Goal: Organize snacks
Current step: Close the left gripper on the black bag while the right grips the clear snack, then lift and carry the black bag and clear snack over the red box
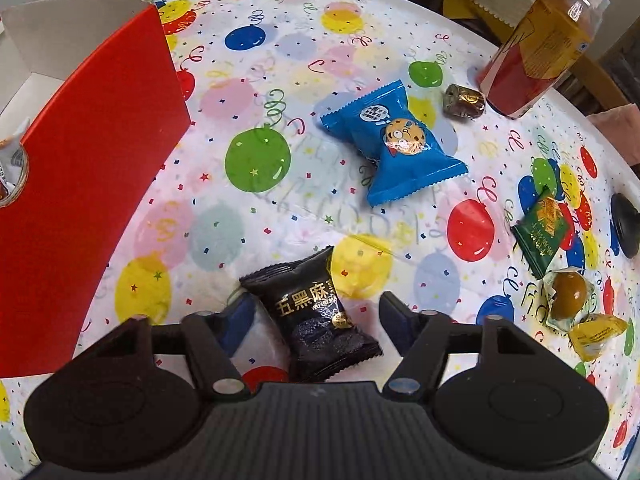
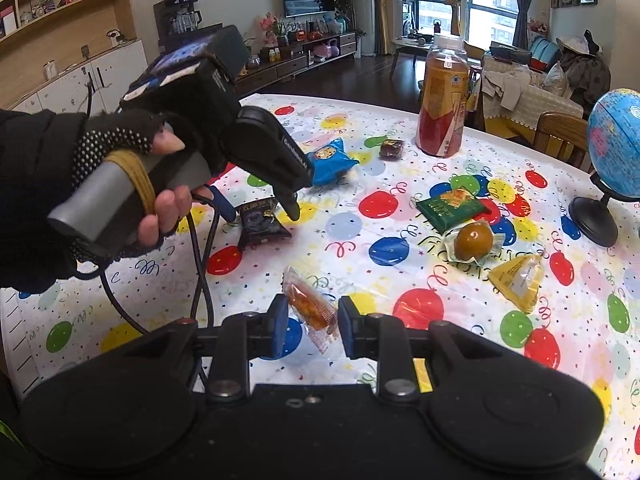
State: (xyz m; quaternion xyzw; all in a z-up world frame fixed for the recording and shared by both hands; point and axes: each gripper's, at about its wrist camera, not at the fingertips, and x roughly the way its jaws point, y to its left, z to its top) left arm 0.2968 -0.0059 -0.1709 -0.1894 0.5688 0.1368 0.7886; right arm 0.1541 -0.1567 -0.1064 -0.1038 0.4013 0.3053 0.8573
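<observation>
My left gripper [image 1: 318,312] is open, its jaws on either side of a black snack packet [image 1: 316,316] that lies on the balloon tablecloth; the right wrist view shows the gripper [image 2: 262,208] over that packet [image 2: 260,222]. My right gripper [image 2: 313,326] is open around a clear packet with an orange snack [image 2: 310,306], which rests on the table. A red box [image 1: 92,184] stands at the left, with wrapped snacks inside. A blue cookie packet [image 1: 394,144], a green packet [image 1: 540,232] and a small brown candy [image 1: 464,100] lie further out.
A drink bottle with a red and orange label [image 2: 444,96] stands at the far side. A wrapped brown ball snack [image 2: 474,242] and a yellow packet [image 2: 518,280] lie at the right. A globe on a black stand [image 2: 616,148] is at the right edge.
</observation>
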